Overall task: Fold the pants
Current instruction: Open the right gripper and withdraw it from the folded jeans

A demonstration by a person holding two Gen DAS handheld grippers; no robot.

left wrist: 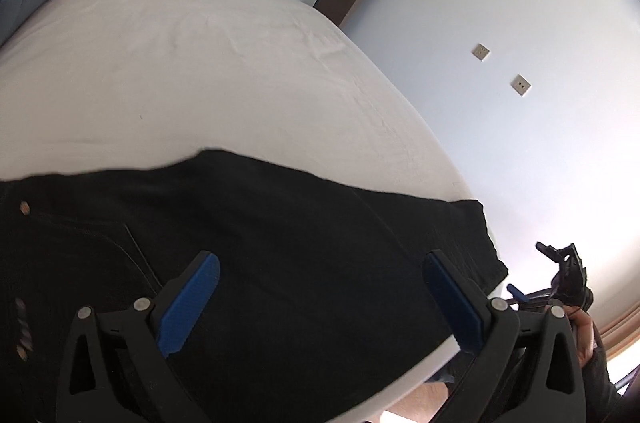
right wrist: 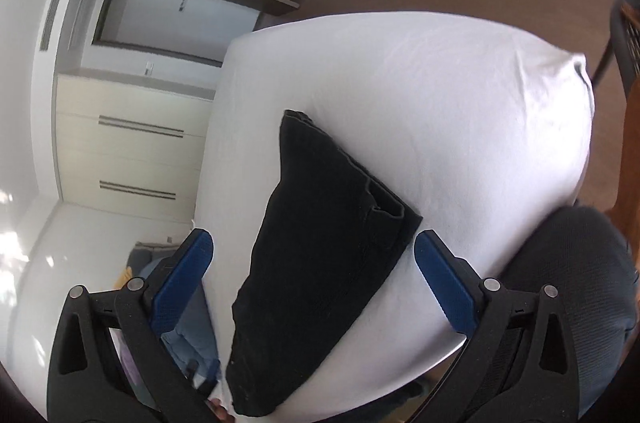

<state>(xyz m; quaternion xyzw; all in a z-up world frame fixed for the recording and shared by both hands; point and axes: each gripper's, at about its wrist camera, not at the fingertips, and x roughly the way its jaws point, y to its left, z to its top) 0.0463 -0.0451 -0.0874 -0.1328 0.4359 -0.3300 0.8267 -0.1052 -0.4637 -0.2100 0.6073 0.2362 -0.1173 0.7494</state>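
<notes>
1. The wide bed with its white fitted sheet (right wrist: pixel 460 95) carries everything; its near edge and corner sit close under both your tools, so anything nudged outward could slide off.
2. The black denim pants (right wrist: pixel 328 243) lie folded into a narrow strip on the sheet near that edge, one end just at the bed's rim. A careless sweep, I judge, could drag that end over the side and undo the fold.
3. Your left tool (left wrist: pixel 320 299) hovers above the dark cloth with its blue pads spread wide, gripping nothing.
4. Your right tool (right wrist: pixel 314 279) is likewise spread wide and empty, the pants between its pads but untouched. Closing low could pinch only the top layer.
</notes>
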